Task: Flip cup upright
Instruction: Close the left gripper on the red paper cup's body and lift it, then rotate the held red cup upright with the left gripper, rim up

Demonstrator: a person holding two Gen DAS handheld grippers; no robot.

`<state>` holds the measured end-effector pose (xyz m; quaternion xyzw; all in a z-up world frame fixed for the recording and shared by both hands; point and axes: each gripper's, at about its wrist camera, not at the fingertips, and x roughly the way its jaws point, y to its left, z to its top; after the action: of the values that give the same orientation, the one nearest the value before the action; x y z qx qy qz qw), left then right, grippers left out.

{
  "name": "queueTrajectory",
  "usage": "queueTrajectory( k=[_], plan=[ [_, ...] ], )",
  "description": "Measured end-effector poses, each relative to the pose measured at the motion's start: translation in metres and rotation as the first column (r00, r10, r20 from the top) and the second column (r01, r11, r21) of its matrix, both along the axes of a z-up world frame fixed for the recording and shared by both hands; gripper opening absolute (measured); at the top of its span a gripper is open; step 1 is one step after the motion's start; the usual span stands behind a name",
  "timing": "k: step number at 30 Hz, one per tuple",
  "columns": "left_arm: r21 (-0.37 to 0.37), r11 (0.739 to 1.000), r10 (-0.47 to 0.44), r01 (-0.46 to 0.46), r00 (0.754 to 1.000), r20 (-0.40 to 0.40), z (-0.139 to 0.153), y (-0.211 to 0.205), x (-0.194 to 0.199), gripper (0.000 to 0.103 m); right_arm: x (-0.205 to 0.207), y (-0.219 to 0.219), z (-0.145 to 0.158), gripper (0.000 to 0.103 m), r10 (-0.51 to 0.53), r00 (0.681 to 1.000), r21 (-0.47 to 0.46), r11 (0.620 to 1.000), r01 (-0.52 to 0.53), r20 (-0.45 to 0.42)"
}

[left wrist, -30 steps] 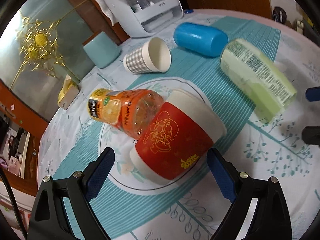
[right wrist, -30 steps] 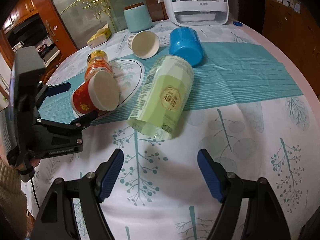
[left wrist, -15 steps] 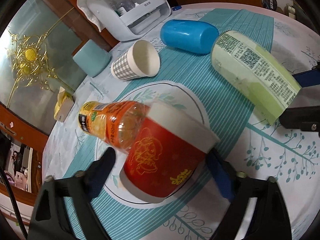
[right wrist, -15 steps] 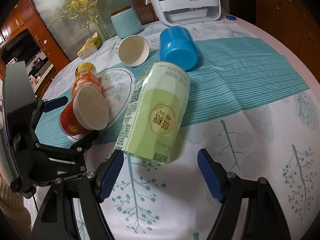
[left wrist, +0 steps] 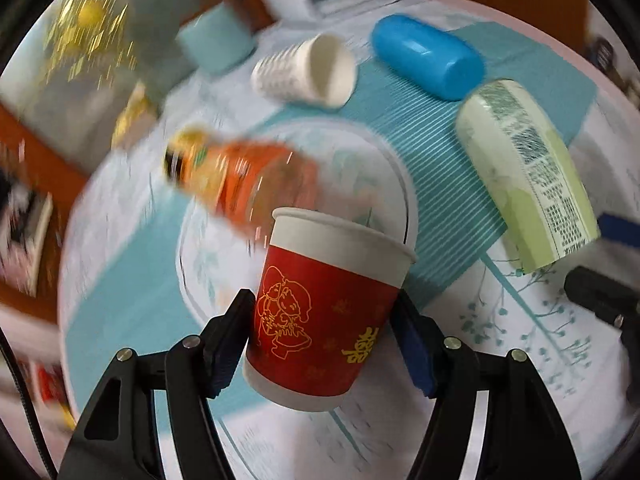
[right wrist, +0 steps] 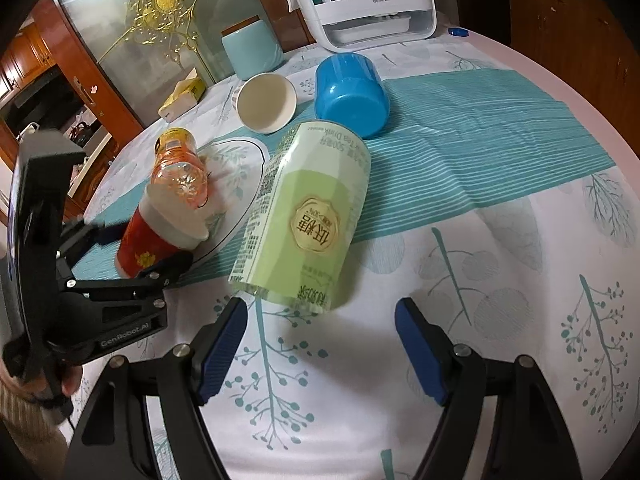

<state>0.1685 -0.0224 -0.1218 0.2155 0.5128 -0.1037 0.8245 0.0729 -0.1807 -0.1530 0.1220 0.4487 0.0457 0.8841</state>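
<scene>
My left gripper (left wrist: 324, 344) is shut on the red paper cup (left wrist: 320, 320), which has a white band and gold drawings. The cup is held tilted, close to upright, a little above the tablecloth; it also shows in the right wrist view (right wrist: 156, 240), where the left gripper (right wrist: 132, 264) clamps its sides. My right gripper (right wrist: 320, 356) is open and empty, just in front of the lying green tea bottle (right wrist: 304, 220). A checked paper cup (left wrist: 308, 72) lies on its side further back.
An orange juice bottle (left wrist: 236, 176) lies next to the red cup. A blue tumbler (left wrist: 428, 60) and the green bottle (left wrist: 528, 172) lie on their sides. A teal canister (right wrist: 252, 48), a white appliance (right wrist: 368, 4) and a tissue box (right wrist: 182, 96) stand at the back.
My left gripper has closed on the red cup and lifted and turned it from lying on its side toward upright. My right gripper has moved closer to the green bottle.
</scene>
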Motion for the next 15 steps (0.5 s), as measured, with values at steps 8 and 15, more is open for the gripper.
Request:
queueTrajectory(
  k=[8,15],
  plan=[
    [-0.247,0.935,0.208,-0.256,0.956,-0.205,0.015,0.027,-0.027,0.067,-0.015,-0.003,0.007,0.077,0.006,1.0,0.014,1.0,-0.006,0.012],
    [-0.397,0.791,0.31,-0.466,0.864,-0.396,0.014,0.044,-0.059,0.067,-0.027,-0.008,0.015,0.077,0.011,1.0,0.026,1.0,-0.011,0.026]
  ],
)
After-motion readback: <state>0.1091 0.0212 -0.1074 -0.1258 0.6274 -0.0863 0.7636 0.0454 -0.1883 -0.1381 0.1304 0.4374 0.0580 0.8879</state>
